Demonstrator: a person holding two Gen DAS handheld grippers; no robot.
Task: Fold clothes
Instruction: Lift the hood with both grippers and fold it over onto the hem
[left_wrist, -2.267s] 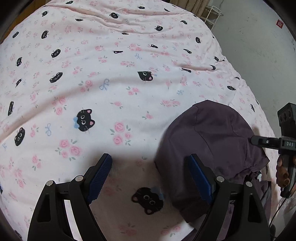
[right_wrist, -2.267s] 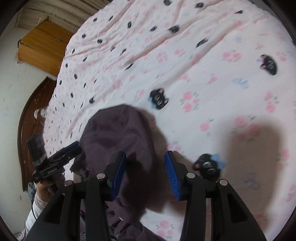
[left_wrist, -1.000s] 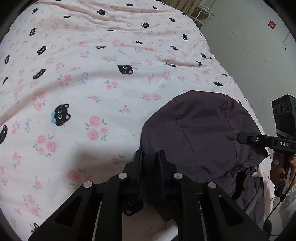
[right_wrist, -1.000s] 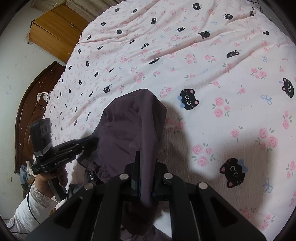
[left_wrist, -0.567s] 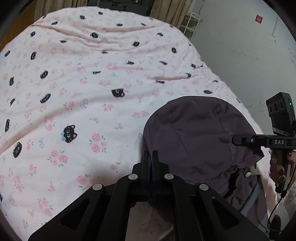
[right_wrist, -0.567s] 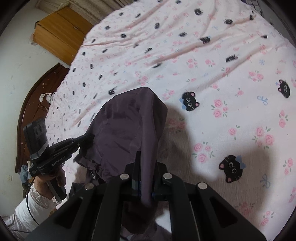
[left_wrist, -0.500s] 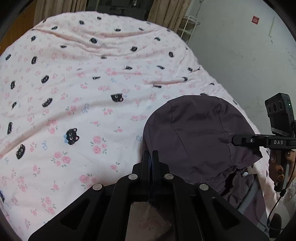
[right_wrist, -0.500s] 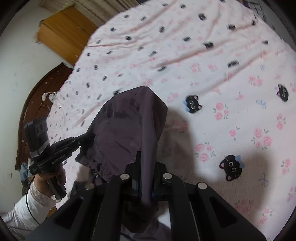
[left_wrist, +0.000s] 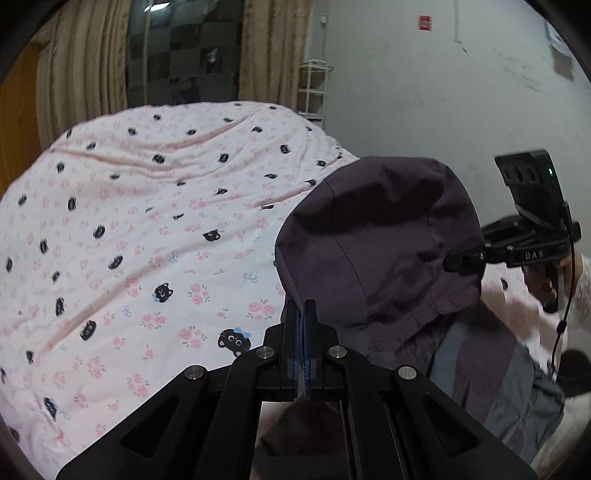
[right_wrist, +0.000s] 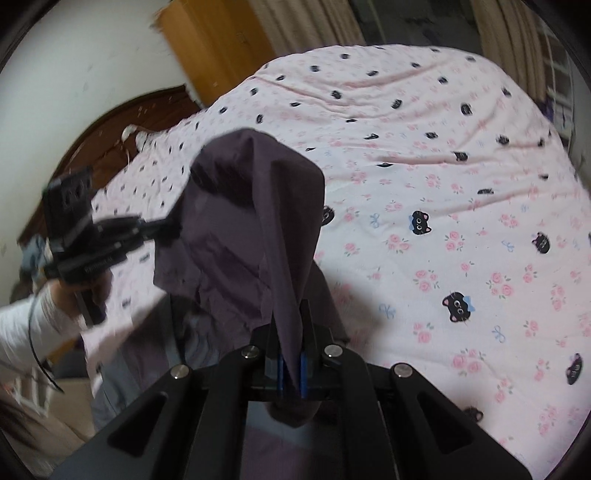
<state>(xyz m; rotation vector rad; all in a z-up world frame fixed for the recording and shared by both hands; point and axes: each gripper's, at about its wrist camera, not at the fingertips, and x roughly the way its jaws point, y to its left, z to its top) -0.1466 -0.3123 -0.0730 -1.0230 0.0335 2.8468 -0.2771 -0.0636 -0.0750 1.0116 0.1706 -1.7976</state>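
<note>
A dark purple hooded garment (left_wrist: 373, 251) with grey panels hangs lifted above the bed, hood uppermost. My left gripper (left_wrist: 302, 314) is shut on the hood's left edge. My right gripper (right_wrist: 291, 332) is shut on a fold of the same garment (right_wrist: 255, 221). Each gripper shows in the other's view: the right one (left_wrist: 465, 264) at the hood's right edge, the left one (right_wrist: 166, 227) at its left edge. The lower body of the garment (left_wrist: 491, 376) droops below toward the bed edge.
The bed is covered by a pink quilt (left_wrist: 147, 229) with black cats and roses. A grey wall (left_wrist: 424, 92), a white shelf rack (left_wrist: 312, 92) and curtains (left_wrist: 273, 51) stand behind it. A wooden headboard (right_wrist: 122, 125) and wardrobe (right_wrist: 221, 48) are at the left in the right wrist view.
Both grippers closed on the hood's edges, then rose with it. The garment has come up off the quilt and now hangs between them; the views tilted up toward the walls.
</note>
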